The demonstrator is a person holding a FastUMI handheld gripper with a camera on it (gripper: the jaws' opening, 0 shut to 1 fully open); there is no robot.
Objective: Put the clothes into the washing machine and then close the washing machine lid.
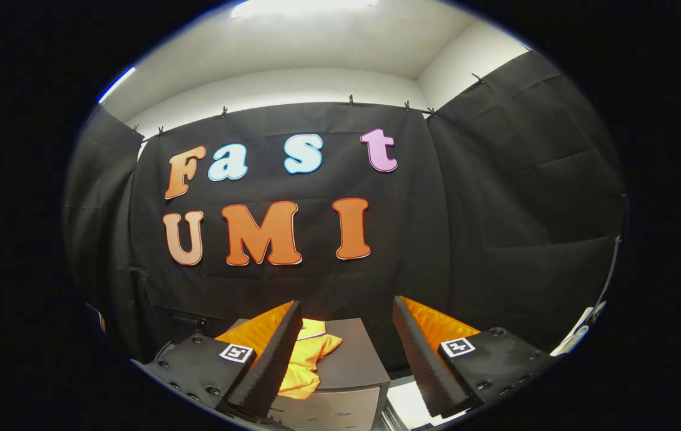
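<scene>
**Fingers wide apart, garment lying ahead on the grey unit**

Your gripper (pixel 347 353) sits at the bottom centre of the frame with its two fingers spread wide and nothing between them. The left finger (pixel 268 365) slants up from the lower left, and the right finger (pixel 421 359) rises from the lower right. Each finger's base carries a small square black-and-white marker on top.

The piece of clothing (pixel 307 359), a yellow-orange garment with a thin dark line across its upper part, lies crumpled in the lower centre of the frame, just beside the inner face of your left finger and partly hidden behind it. You cannot tell from this angle whether the finger touches the cloth. The right finger stands well apart from it.

The garment rests on the flat top of a grey box-like unit (pixel 355 362), and drapes over its front edge. The unit may be the washing machine, though no lid or drum opening can be made out from here.

Beyond the fingers, the booth's black cloth wall (pixel 496 227) fills the middle of the frame, clipped along its top edge, with a white wall and ceiling (pixel 328 48) above. At the lower right edge, a pale object (pixel 580 332) shows partly, too cut off to identify.
</scene>
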